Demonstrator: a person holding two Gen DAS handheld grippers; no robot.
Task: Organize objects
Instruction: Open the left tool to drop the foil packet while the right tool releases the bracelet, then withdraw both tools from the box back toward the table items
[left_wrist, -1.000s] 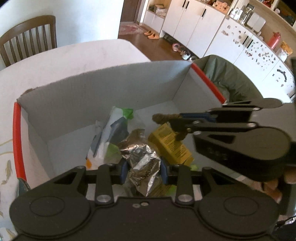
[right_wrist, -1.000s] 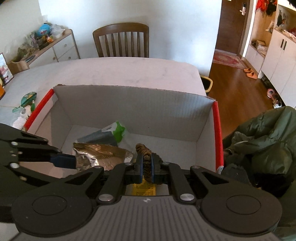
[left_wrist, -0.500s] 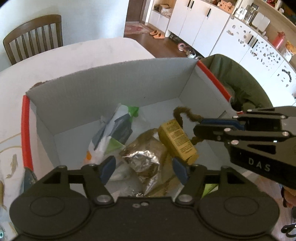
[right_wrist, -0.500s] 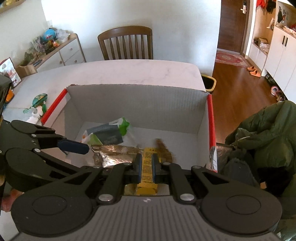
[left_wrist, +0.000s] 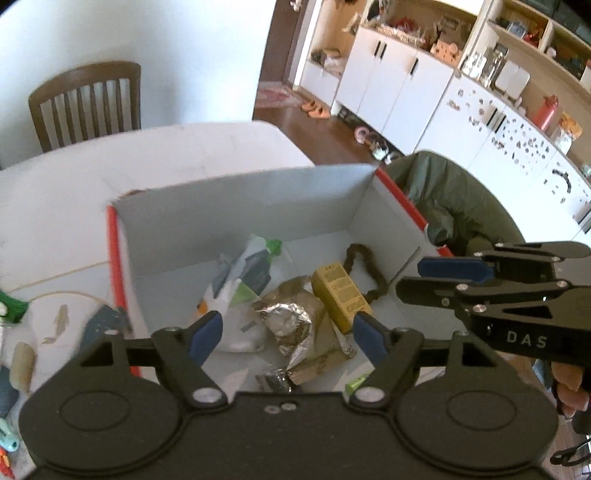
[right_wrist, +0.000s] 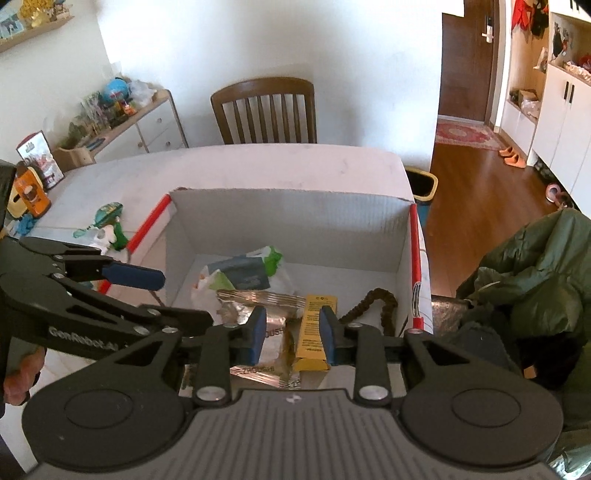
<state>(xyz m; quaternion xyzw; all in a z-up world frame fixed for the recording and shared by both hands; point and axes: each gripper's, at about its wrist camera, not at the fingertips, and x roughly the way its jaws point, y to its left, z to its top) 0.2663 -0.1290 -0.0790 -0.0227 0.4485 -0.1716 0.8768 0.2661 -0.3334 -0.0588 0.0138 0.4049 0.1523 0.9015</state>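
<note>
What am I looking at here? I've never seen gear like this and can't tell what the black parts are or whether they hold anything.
Those are two hand-held grippers, each with a camera looking along its fingers. One picture is from the left gripper, the other from the right gripper. Both are open, holding nothing, above a cardboard box on a white table. In the box lie a yellow carton, a foil packet, a white-green bag and a brown elastic loop.

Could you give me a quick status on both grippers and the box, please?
Left gripper open, empty, above box. Right gripper open, empty. Foil bag, yellow carton, brown band lie inside. Nothing in the way.
</note>
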